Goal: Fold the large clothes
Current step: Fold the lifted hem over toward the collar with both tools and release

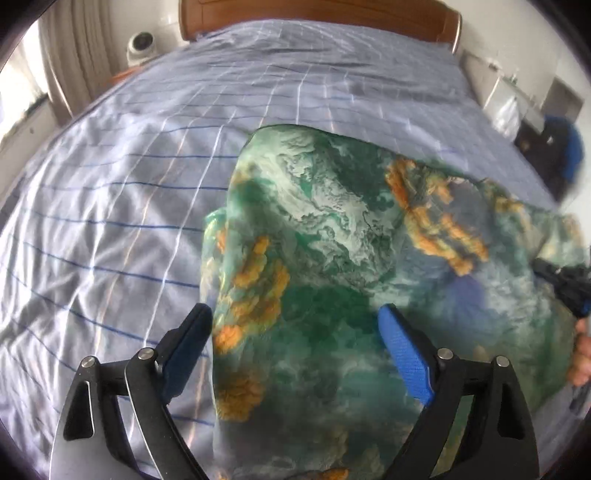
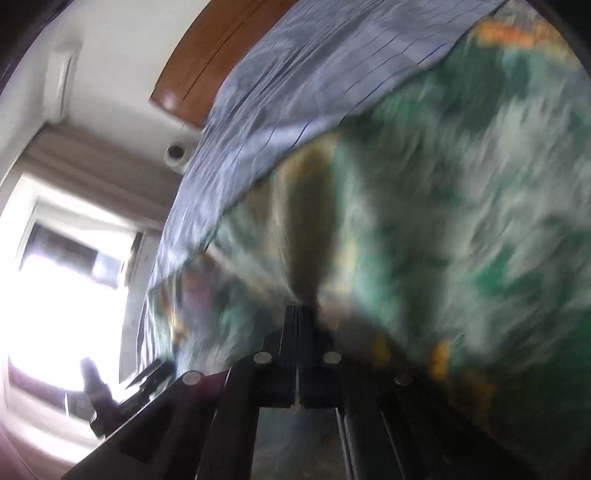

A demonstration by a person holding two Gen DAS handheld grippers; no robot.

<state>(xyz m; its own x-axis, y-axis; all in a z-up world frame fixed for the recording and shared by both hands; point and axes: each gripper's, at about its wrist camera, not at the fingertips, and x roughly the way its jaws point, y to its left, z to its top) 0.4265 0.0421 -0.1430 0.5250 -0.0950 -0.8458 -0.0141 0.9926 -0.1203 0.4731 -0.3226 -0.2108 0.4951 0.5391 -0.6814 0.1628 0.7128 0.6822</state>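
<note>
**Checked bedsheet, green garment half lifted, one claw empty**

Wrinkled pale-blue checked bedsheet [image 1: 147,206] across most of the left wrist view; brown wooden headboard [image 1: 317,14] at 12 o'clock, curtain [image 1: 77,48] and a small white round device [image 1: 140,46] at 11 o'clock, cluttered furniture at 2 o'clock. Bright window [image 2: 62,280] at 9 o'clock in the right wrist view.

Green garment with orange and white marbled print [image 1: 332,236] spread from centre toward 3 o'clock, on the sheet at its far edge, raised and stretched toward 3 o'clock. Thin, partly see-through, likely slippery.

Left gripper [image 1: 295,325] spread wide, holding nothing, cloth between and below the fingers. Right gripper [image 2: 298,314] pressed together on a pinch of the garment; also seen at 3 o'clock in the left wrist view. Much motion blur there.

Risks, as judgement:
- Pinch looks small; a fast pull could slip the cloth free.
- One-sided hold, so likely sagging, skewed fold, uneven edges.
- Sheet beneath could get caught by the left gripper along with the garment.
- Wrinkled sheet could drag and bunch the hem.
</note>
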